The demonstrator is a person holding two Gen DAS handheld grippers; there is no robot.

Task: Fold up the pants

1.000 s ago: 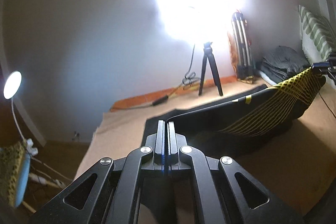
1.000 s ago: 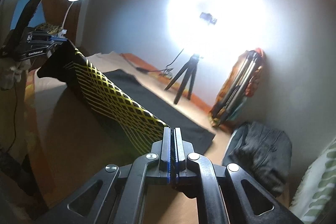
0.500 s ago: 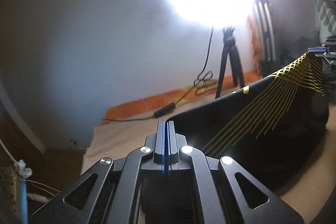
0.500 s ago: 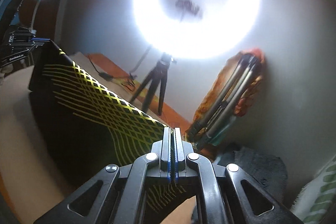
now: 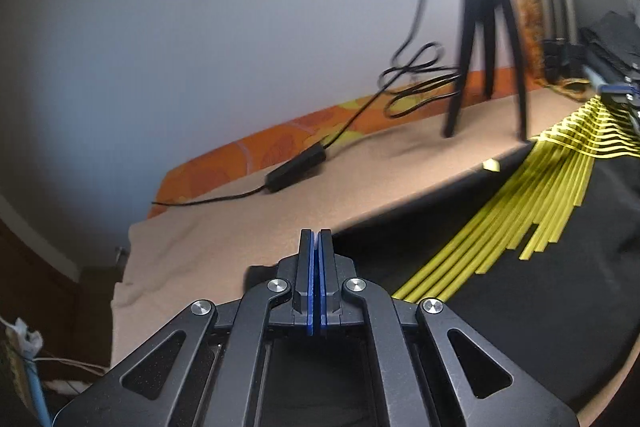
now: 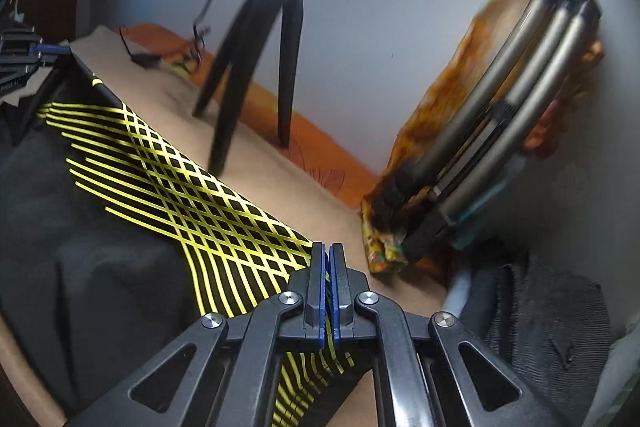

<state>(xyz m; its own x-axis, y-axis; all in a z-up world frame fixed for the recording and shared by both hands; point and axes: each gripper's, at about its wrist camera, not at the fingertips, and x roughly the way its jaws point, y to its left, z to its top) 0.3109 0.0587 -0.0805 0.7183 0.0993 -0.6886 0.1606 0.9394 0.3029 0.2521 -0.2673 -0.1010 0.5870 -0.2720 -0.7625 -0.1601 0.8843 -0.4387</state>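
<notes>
Left gripper [image 5: 318,247]: the blue-lined jaws stand pressed together at one corner of the pants [image 5: 520,247], with the black cloth running off from them to the right. The pinch itself is hidden by the jaw bodies, but the fabric edge meets the jaws directly.

Right gripper [image 6: 328,259]: jaws drawn together on the opposite end of the same edge, with cloth visible between the blue pads. The pants [image 6: 120,227] are black with a yellow criss-cross line print; they are stretched between the two grippers, the rest spread over the tan bed cover [image 5: 248,219].

Beyond the pants, a black tripod [image 6: 256,59] stands on the cover near the wall. A black cable with an inline box [image 5: 296,167] lies beside it. An orange patterned sheet [image 5: 256,151] shows along the wall edge. A folded set of grey metal legs [image 6: 512,131], wrapped in orange cloth, leans against the wall. A dark grey garment [image 6: 560,319] lies at the far right.

Writing: a white label on the left gripper's body at the frame edge of the right view is too small and blurred to read. No other lettering is legible.
</notes>
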